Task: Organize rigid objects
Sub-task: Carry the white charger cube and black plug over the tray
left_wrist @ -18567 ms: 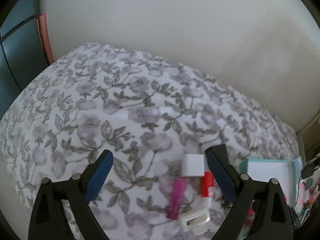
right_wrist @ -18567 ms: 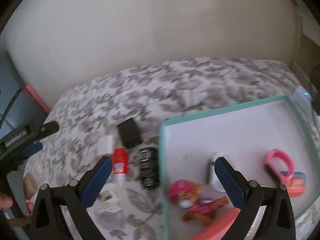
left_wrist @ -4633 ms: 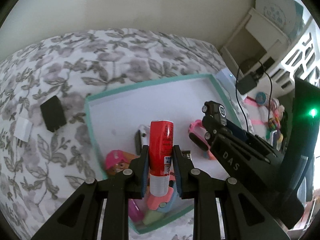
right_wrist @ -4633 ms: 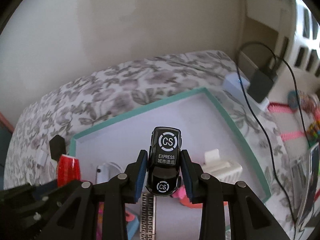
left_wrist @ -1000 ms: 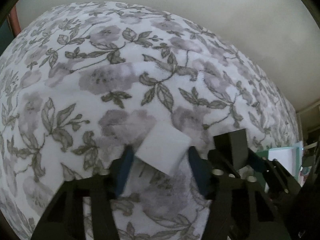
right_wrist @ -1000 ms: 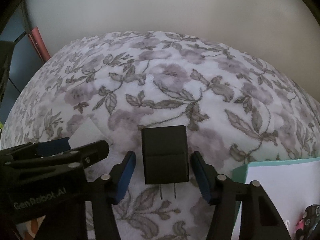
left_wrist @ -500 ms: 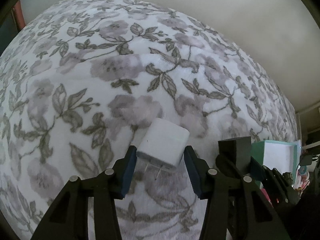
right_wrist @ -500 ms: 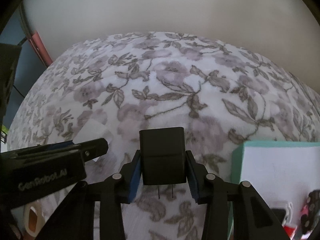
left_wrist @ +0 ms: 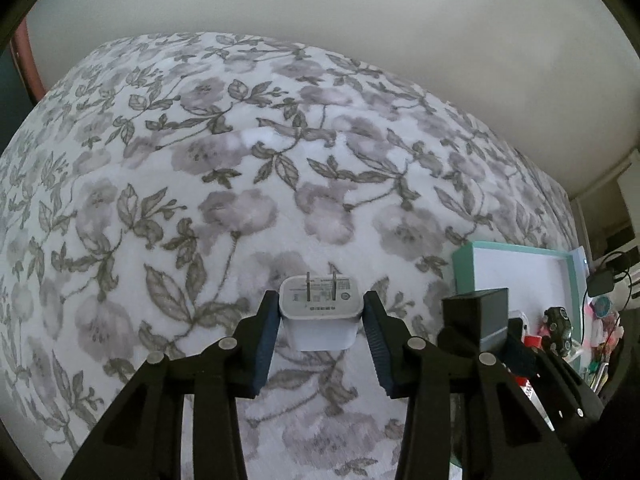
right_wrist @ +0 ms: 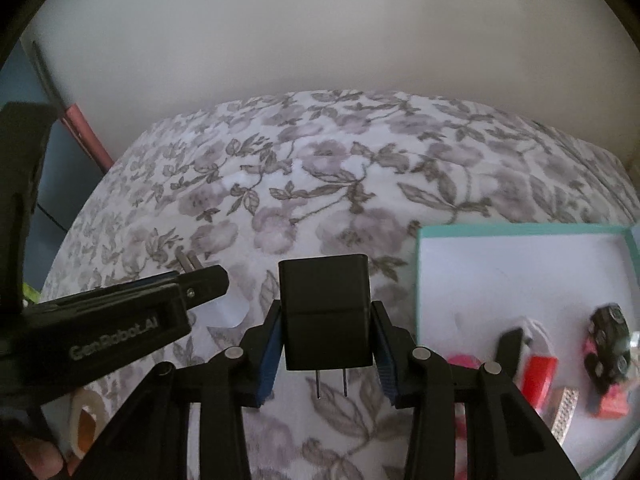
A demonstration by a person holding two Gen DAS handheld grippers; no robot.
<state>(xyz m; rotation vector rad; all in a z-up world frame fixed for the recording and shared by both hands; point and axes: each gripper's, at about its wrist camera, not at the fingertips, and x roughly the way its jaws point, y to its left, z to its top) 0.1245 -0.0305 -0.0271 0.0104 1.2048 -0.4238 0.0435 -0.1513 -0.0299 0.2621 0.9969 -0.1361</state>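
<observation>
left gripper [left_wrist: 320, 338] jaws closing on white charger [left_wrist: 321, 312], right gripper [right_wrist: 325, 346] clamped on black charger [right_wrist: 326, 316] — both held above floral bedspread [left_wrist: 240, 184]; teal tray [right_wrist: 520, 230] already held toys — 2 chargers left to drop in.

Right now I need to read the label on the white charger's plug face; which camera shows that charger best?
The left wrist view: the white charger sits centred, prongs and printed label facing the camera. The right wrist view shows only its prongs and a white sliver behind the left tongs.
</observation>
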